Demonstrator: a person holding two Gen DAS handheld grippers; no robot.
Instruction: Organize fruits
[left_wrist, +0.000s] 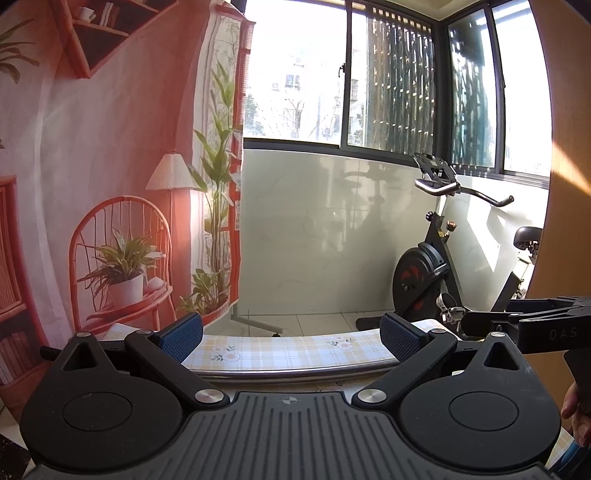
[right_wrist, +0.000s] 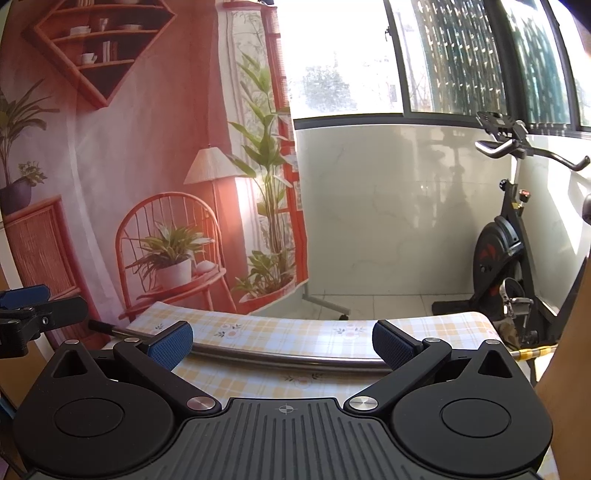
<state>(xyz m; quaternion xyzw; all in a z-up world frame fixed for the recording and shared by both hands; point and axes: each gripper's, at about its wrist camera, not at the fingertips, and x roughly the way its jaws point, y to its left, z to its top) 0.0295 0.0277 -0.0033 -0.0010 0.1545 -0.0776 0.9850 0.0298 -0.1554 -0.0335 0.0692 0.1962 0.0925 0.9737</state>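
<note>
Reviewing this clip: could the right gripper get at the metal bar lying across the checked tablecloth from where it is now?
Probably yes. The right gripper has its jaws wide open and empty, and the metal bar lies just beyond them on the tablecloth, with nothing visible in between.

Daylight is flooding in through the window (left_wrist: 295, 70), blowing it out to near white in both views. Sun is washing the printed backdrop (right_wrist: 155, 147) with a hazy pink glow, casting the exercise bike (left_wrist: 436, 266) shadow onto the wall. Fisheye is bending edges, corners going black.
</note>
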